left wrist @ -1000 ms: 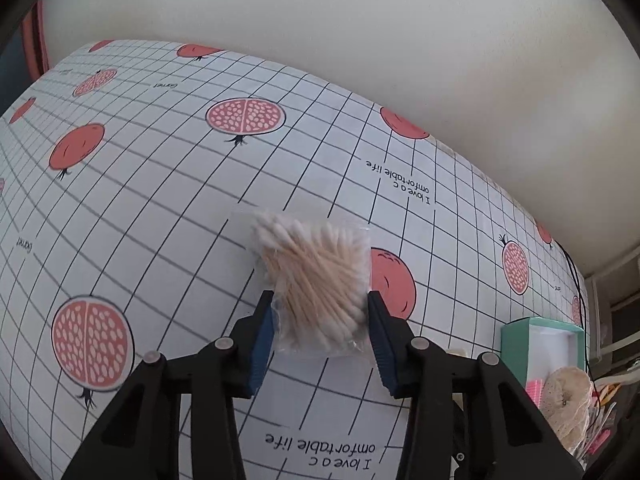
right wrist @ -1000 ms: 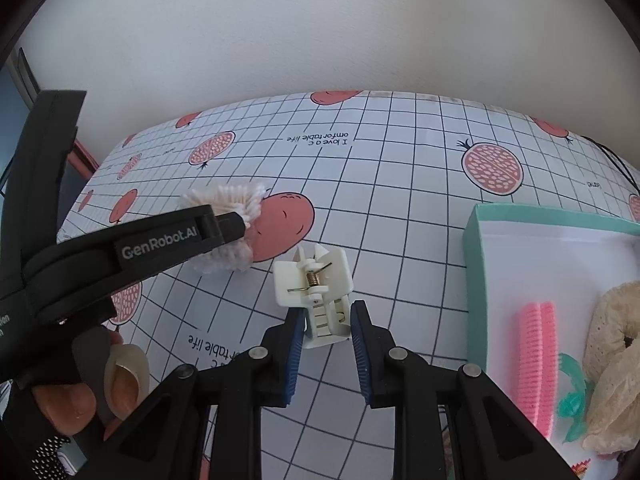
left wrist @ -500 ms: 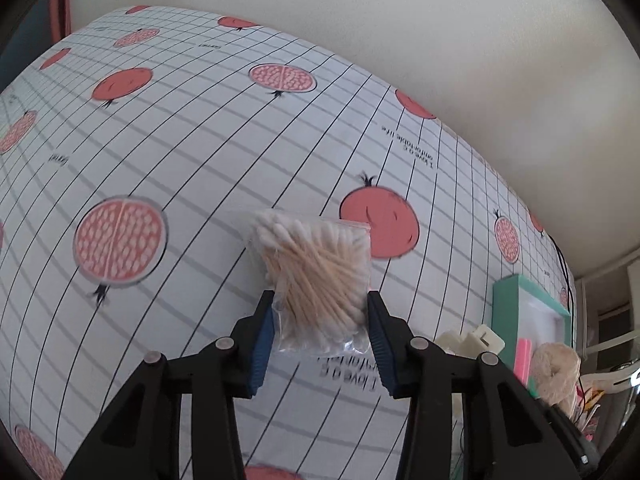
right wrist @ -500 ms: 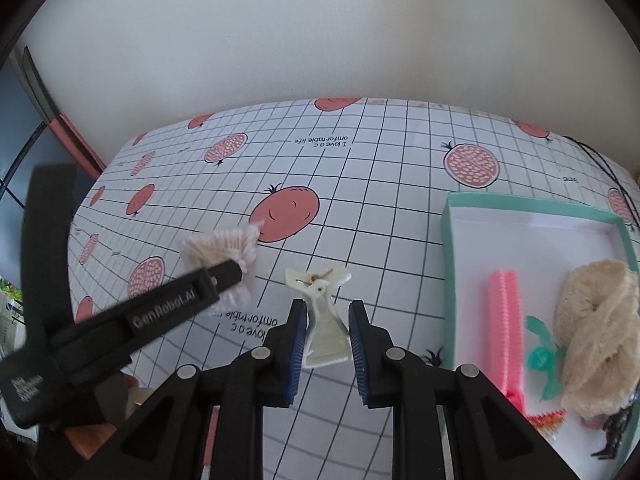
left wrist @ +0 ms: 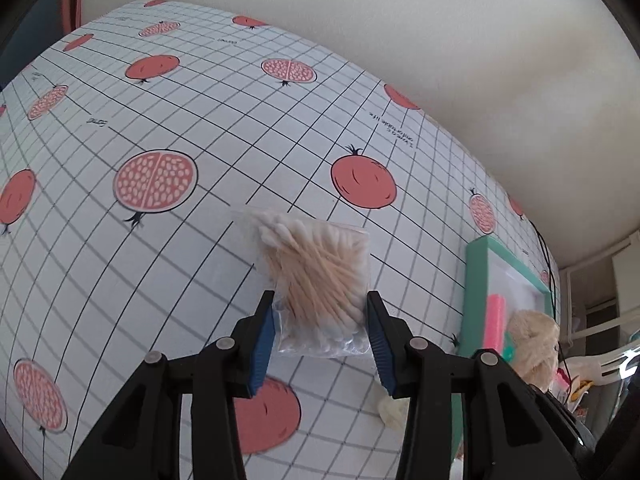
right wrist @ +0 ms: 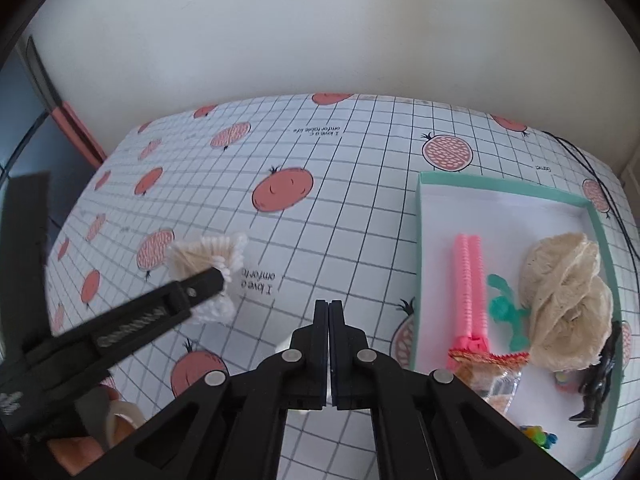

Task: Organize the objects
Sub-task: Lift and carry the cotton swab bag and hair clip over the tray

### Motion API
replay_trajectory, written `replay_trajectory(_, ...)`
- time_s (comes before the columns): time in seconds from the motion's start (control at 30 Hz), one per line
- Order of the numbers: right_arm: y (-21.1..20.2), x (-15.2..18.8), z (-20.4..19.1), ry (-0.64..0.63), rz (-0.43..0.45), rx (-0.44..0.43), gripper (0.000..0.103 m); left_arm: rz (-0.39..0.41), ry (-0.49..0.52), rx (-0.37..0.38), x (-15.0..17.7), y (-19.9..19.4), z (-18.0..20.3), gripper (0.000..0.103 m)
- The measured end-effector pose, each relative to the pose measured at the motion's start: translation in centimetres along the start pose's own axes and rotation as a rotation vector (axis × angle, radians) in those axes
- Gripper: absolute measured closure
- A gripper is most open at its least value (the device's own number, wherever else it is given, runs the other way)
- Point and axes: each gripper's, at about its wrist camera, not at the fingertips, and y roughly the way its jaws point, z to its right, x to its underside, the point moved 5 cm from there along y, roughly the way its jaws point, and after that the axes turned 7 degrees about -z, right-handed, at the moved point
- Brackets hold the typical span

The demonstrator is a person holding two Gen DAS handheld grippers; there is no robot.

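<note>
Currently the tablecloth (right wrist: pixel 360 216) fills both views. Teal box (right wrist: pixel 496 182) at right frame holds a cream scrunchie (right wrist: pixel 568 296) and pink comb (right wrist: pixel 470 292). Left gripper (left wrist: pixel 320 332) is clamped on the cotton swab bag (left wrist: pixel 316 280), mid-frame. Right gripper (right wrist: pixel 329 316) has fingers pressed together, nothing visible between.

The setting looked like a room in a home. A table stood against a plain cream wall (right wrist: pixel 320 32), covered by a white checked tablecloth (left wrist: pixel 208 120) printed with red pomegranates. A teal-rimmed tray (right wrist: pixel 496 184) held small household odds and ends.
</note>
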Motion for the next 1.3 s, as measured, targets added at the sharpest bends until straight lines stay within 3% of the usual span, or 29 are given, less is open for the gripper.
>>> replay_trajectory(0.27, -0.3, 1.0, -0.4, -0.027, -0.022, 0.007, 0.102, -0.009, -0.078, 0.003, 1.7, -2.2, -1.3, 0.058)
replay_trajectory(0.43, 0.7, 1.5, -0.2, -0.004, -0.062, 0.001, 0.099, -0.013, -0.077, -0.017, 2.7, -3.1, -1.0, 0.058)
replay_trajectory(0.53, 1.0, 1.6, -0.1, -0.006, -0.069, 0.010, 0.090, -0.008, -0.083, -0.005, 2.7, -3.7, -1.0, 0.058)
replay_trajectory(0.6, 1.0, 1.6, 0.3, 0.011, -0.072, 0.002, 0.067, -0.006, -0.086, -0.007, 2.5, -3.9, -1.0, 0.058)
replay_trajectory(0.63, 1.2, 1.6, 0.5, 0.019, -0.077, -0.005, 0.065, -0.006, -0.089, -0.004, 2.4, -3.9, -1.0, 0.058)
replay_trajectory(0.9, 2.5, 2.1, 0.5, 0.016, -0.126, 0.012, 0.065, -0.032, -0.142, 0.001, 2.0, -3.2, -2.5, 0.058)
replay_trajectory(1.07, 3.3, 2.7, 0.7, 0.009, -0.173, 0.030, 0.067, -0.017, -0.134, 0.009, 1.7, -3.6, -2.1, 0.058)
replay_trajectory(1.3, 3.3, 2.7, 0.4, -0.008, -0.174, 0.031, 0.071, -0.020, -0.125, 0.013, 1.6, -3.4, -1.6, 0.058)
